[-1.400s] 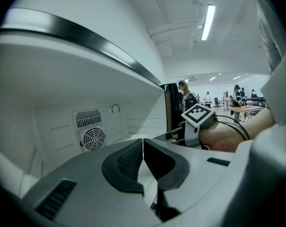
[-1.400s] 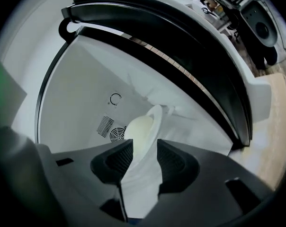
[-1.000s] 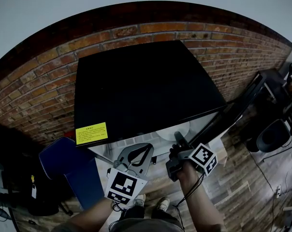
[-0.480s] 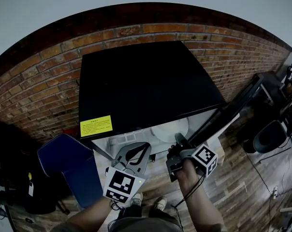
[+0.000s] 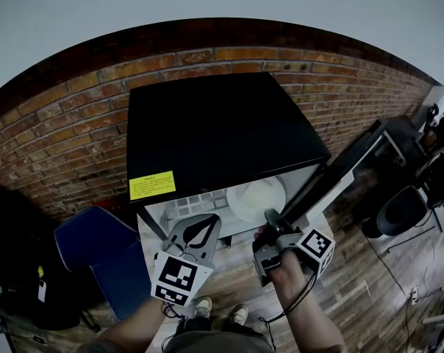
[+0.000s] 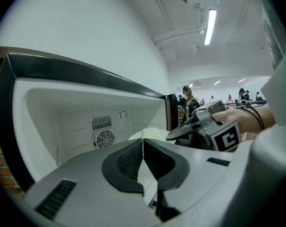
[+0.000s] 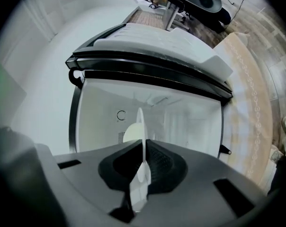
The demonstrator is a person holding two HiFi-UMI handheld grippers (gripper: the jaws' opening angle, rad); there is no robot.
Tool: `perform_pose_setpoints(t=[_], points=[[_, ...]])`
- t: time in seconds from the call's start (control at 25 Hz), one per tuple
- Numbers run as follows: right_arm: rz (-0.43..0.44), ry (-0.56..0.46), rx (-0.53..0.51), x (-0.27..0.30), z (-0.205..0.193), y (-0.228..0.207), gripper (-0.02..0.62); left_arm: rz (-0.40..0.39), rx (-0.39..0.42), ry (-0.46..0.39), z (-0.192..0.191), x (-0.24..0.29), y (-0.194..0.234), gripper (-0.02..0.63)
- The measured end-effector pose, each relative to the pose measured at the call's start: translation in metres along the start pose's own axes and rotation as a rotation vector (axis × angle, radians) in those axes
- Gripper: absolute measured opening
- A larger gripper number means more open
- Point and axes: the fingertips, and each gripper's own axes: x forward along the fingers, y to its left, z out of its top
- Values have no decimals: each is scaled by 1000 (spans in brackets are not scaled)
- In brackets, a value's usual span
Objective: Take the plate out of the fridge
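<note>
A small black fridge (image 5: 222, 131) stands against the brick wall with its door (image 5: 338, 173) swung open to the right. A white plate (image 5: 256, 198) lies on the shelf near the opening. My right gripper (image 5: 270, 218) is shut on the plate's near rim. In the right gripper view the plate (image 7: 140, 122) shows edge-on between the pads. My left gripper (image 5: 206, 225) hovers in front of the opening, left of the plate, shut on nothing. In the left gripper view the plate (image 6: 152, 133) and the right gripper (image 6: 210, 129) lie ahead to the right.
A blue seat or bin (image 5: 97, 252) stands left of the fridge. The fridge's front top edge carries a yellow label (image 5: 152, 185). The white interior has a fan grille (image 6: 104, 138) on its back wall. Dark chairs and equipment (image 5: 398, 208) stand on the wooden floor at right.
More of the plate now shows from under the fridge's top edge, with the right gripper on its rim. The left gripper has stayed in front of the opening.
</note>
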Motion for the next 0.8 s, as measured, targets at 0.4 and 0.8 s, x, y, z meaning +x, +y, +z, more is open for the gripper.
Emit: perform_pose_setpoints(t=[0.4,0.8], points=[[56,-14,15,-54,3,41,34,1,26,-56,23,-7,-1,19],[94,-39,16,-102,8,61,34,-38,40,-85,38,-3,-20,18]])
